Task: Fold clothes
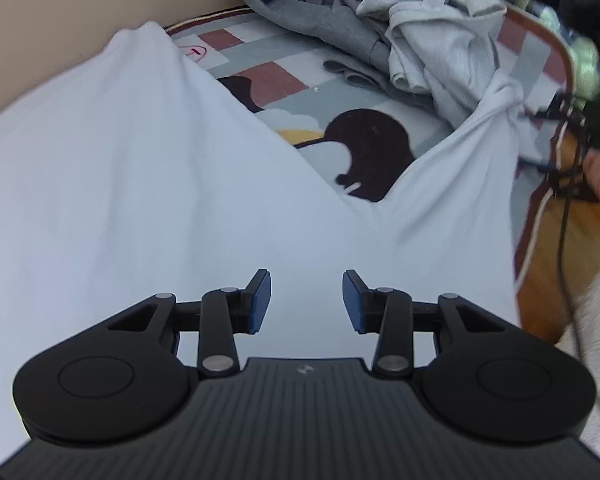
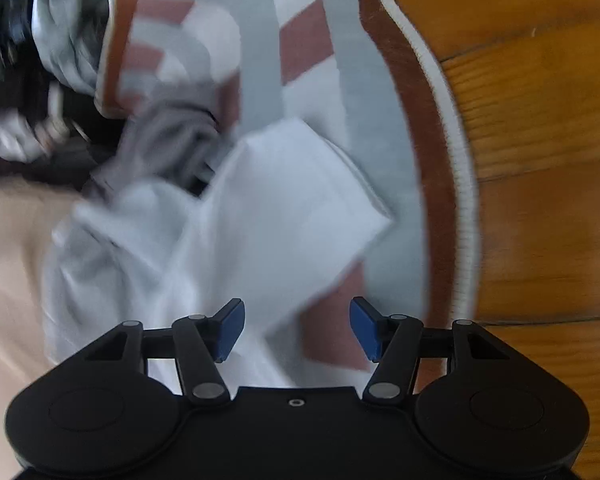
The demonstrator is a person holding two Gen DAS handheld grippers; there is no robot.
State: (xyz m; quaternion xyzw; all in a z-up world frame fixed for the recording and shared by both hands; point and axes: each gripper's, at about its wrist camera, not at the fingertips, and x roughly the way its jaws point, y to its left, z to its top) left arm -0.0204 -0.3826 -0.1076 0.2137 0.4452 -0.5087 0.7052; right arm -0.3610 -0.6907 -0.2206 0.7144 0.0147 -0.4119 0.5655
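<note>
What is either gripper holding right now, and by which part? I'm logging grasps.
Nothing. The left gripper stands open above the white cloth garment, and the right gripper is open over the garment's corner; no fabric sits between the pads.

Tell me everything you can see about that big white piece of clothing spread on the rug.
The white garment looks like soft, thin cotton, plain and unprinted. It lies spread over a patterned rug, mostly smooth with shallow creases. Its far edge dips in a V, showing the rug's dark bird figure. One corner at the right is bunched and twisted, touching a heap of grey clothes. The right wrist view shows a flat, sleeve-like flap.
</note>
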